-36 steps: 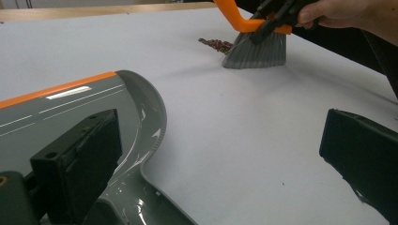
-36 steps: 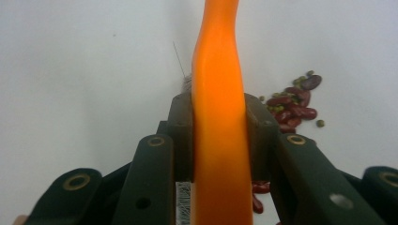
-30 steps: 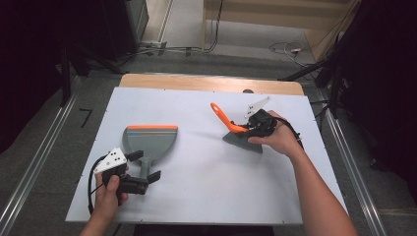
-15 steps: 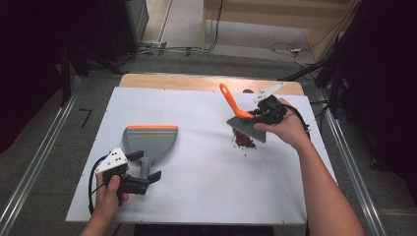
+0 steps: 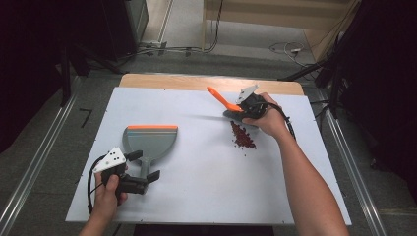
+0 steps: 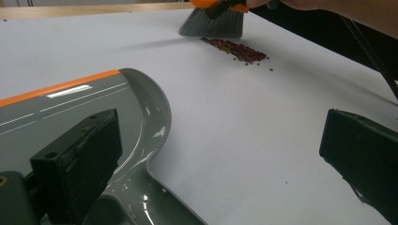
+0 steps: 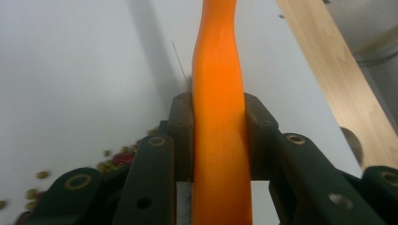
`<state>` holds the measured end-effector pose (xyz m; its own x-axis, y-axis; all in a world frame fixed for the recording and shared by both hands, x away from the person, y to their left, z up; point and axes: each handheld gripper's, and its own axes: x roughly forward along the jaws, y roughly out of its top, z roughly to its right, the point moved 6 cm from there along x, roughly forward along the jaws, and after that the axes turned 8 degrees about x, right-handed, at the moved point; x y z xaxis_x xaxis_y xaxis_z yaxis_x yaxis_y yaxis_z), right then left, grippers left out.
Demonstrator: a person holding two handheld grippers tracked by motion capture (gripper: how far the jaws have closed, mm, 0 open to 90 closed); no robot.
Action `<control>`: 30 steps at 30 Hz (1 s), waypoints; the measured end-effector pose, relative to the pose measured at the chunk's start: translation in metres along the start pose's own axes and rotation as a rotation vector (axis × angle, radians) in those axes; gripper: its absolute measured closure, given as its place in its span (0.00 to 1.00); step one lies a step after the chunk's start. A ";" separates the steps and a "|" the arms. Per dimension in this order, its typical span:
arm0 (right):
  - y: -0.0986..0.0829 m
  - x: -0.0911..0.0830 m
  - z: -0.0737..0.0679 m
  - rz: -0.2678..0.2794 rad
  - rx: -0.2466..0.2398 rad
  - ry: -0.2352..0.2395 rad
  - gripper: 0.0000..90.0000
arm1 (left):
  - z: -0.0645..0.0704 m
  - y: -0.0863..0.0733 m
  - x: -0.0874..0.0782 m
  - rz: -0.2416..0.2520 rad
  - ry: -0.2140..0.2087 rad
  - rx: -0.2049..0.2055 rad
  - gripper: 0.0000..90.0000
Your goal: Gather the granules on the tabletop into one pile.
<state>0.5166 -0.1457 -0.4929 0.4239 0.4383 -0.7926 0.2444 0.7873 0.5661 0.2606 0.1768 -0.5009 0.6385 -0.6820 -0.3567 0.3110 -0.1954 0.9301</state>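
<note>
Overhead look at a white table (image 5: 206, 196), person's two forearms coming in from the near edge, a hand-held gripper in each hand.

Right gripper (image 5: 252, 105), far right of table: jaws shut on the orange handle of a small brush (image 5: 225, 102). Right gripper view shows the handle pinched between both jaws w/ no gap. Handle's long axis runs from the gripper up & away toward far left; grey bristles (image 6: 212, 26) sit on the table under the hand.

Just near-side of the bristles: a small pile of dark red & greenish beans (image 5: 242, 135), strung out in a short line toward the near right.

Left gripper (image 5: 132, 174), near left: jaws spread wide, nothing clamped. The grey dustpan (image 5: 149, 142) handle lies between them, but whether either jaw touches it, can't tell. Pan's orange-edged lip faces the far side; its long axis runs near to far. Pan & beans are well apart.

Risks, as a judgement: pan's mouth isn't turned toward the beans, so a sweep leftward may push them past its side. The pan isn't gripped, so it may slide when beans or bristles hit it. A hard stroke could scatter beans, since they roll.
</note>
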 end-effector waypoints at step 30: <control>-0.001 -0.058 -0.043 0.071 0.057 0.067 0.76 | 0.003 0.000 0.002 -0.006 0.000 0.003 0.00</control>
<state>0.4545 -0.1531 -0.4567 0.3834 0.5213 -0.7624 0.2657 0.7283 0.6317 0.2602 0.1733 -0.5014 0.6366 -0.6806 -0.3627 0.3129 -0.2019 0.9281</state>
